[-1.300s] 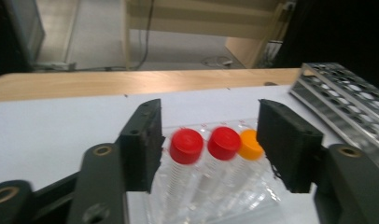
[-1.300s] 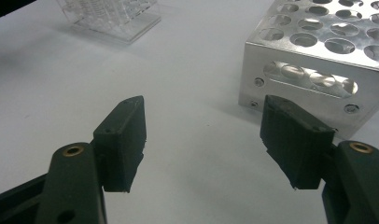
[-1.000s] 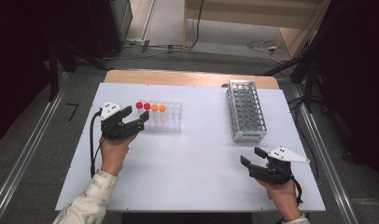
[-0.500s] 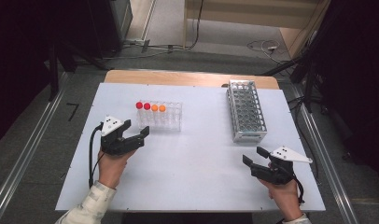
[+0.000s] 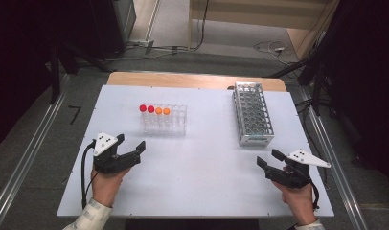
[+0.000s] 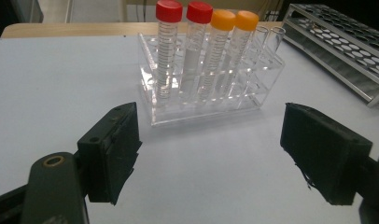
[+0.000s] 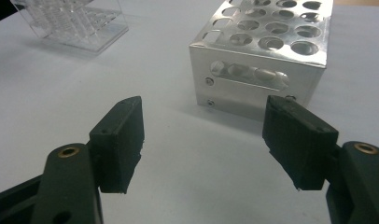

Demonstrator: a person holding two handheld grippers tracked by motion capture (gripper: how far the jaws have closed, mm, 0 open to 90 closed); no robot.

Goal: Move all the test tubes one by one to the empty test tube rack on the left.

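Two red caps [image 6: 184,10] and two orange caps [image 6: 235,19] top clear tubes in a transparent rack [image 6: 211,105].

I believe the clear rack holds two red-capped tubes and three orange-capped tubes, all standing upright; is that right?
Not quite: the clear rack holds two red-capped tubes and two orange-capped tubes, not three, all standing upright. The left gripper view shows this plainly; the tubes beside them have no caps.

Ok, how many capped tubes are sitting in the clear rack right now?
4, upright in one row along the clear rack: red-capped tube, second red-capped tube, then orange-capped tube and second orange-capped tube. No others visible.
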